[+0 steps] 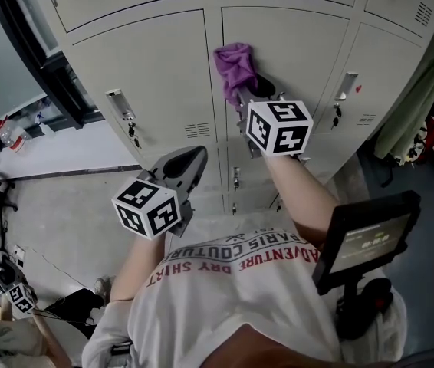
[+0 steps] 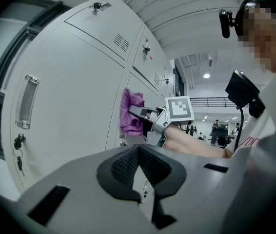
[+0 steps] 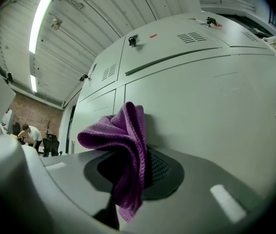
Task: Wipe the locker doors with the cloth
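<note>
Jaws of the right gripper [image 3: 133, 172] are clamped on a bunched purple cloth [image 3: 123, 130], which bulges up past the pads and lies against a pale grey locker door [image 3: 216, 111], near that door's left edge in the head view. The left gripper [image 2: 139, 152] has its tips pressed together on nothing. It hangs lower, clear of the lockers, pointing toward a neighbouring door with a handle [image 2: 26, 100] and keys [image 2: 18, 152].
</note>
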### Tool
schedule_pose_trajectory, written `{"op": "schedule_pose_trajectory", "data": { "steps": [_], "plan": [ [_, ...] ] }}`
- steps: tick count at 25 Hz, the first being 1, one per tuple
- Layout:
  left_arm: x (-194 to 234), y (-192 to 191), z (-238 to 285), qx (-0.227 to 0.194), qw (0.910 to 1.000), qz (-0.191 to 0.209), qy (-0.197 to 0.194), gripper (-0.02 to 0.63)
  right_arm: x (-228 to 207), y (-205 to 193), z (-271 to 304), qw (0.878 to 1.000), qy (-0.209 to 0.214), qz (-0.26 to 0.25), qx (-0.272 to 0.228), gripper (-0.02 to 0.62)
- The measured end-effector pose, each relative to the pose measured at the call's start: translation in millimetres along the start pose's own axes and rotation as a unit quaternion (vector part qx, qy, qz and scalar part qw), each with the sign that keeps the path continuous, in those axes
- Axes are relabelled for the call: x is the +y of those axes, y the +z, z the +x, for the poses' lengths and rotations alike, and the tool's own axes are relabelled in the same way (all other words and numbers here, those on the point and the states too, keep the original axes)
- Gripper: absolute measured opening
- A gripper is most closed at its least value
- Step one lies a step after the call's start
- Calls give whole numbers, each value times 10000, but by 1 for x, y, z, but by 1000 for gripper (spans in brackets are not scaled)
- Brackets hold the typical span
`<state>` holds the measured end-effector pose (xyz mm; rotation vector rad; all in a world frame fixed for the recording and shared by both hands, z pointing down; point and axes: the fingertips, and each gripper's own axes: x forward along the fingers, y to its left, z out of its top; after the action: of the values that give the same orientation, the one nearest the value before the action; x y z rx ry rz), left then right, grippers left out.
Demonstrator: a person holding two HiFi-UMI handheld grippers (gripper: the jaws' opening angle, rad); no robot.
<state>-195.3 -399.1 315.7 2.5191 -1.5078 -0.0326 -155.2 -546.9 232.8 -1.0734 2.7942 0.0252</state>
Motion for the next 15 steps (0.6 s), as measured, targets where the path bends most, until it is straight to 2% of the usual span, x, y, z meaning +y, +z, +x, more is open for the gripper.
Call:
{"op": "schedule_pose_trajectory", "data": {
  "steps": [6,15],
  "plan": [
    [-4,-4,6,44,9999,6,-105,2,-28,3,-13,9995,-301,68,-65,75],
    [-16,-11,24,135,9992,-1,-372,2,-100,6,-51,9947,-1015,30,-136,74]
  ]
}}
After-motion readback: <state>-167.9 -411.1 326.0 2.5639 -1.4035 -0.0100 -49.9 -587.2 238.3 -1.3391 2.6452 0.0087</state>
